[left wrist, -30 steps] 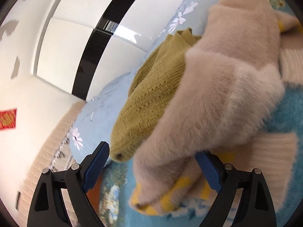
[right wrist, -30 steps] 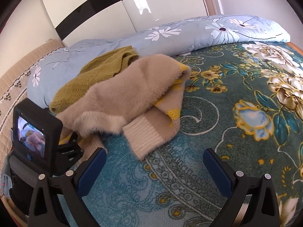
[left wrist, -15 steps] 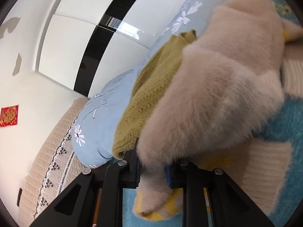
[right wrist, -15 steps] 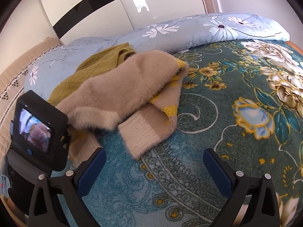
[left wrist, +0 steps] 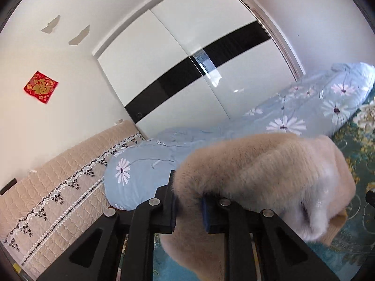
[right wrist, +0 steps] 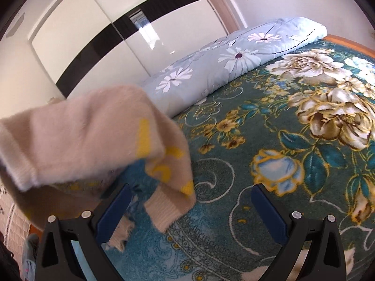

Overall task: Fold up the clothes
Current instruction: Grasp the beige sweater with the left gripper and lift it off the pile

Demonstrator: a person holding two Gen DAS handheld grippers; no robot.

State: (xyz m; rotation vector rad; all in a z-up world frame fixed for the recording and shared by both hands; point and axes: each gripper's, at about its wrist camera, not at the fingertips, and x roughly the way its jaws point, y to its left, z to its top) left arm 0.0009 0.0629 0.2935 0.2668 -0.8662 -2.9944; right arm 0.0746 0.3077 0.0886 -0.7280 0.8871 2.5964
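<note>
A fuzzy beige sweater (left wrist: 262, 171) with yellow markings hangs in the air. My left gripper (left wrist: 188, 207) is shut on a fold of it and holds it above the bed. In the right wrist view the sweater (right wrist: 77, 140) hangs at the left, its ribbed hem (right wrist: 168, 210) dangling over the teal floral blanket (right wrist: 269, 126). My right gripper (right wrist: 191, 213) is open and empty, low over the blanket, its left finger just under the hanging cloth. The olive sweater is out of sight.
A light-blue daisy-print quilt (right wrist: 225, 58) lies rolled along the far side of the bed, also in the left wrist view (left wrist: 293, 117). A white wardrobe (left wrist: 187, 70) with a black band stands behind. A quilted beige headboard (left wrist: 58, 182) is at the left.
My left gripper closed on the beige sweater and lifted it off the bed and off the olive sweater. The right gripper stayed open and moved closer to the hanging cloth.
</note>
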